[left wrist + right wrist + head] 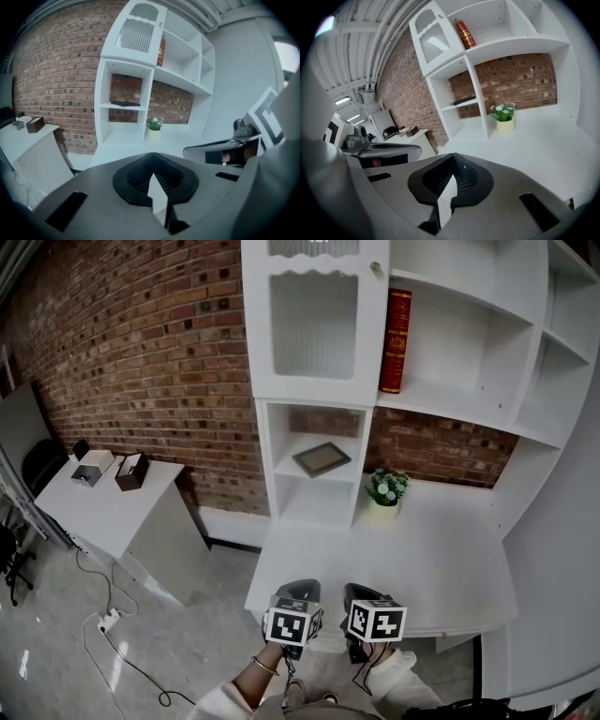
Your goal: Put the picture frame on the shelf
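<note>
Looking down, head view: the picture frame point(322, 458) lies flat and a little askew on the shelf point(284, 468), in the open compartment under the cabinet door. I judge the placing done.
Grippers, head view: my left gripper point(298, 591) and right gripper point(362, 594) sit side by side at the near edge of the surface point(431, 559), well apart from the frame.
Risk, head view: the 2 marker cubes are close together, so a careless roll of either wrist could knock them against each other.
Left gripper view: my left gripper point(157, 192) has its jaws together with nothing between them. The frame point(125, 103) shows as a dark slab on the shelf board.
Risk, left gripper view: reaching back to straighten the frame with closed jaws could only push it, perhaps off the front lip.
Right gripper view: my right gripper point(446, 192) is likewise closed and empty. The potted plant point(503, 117) stands on the surface just beside the shelf upright.
Risk, right gripper view: a return reach on this side could tip that plant.
</note>
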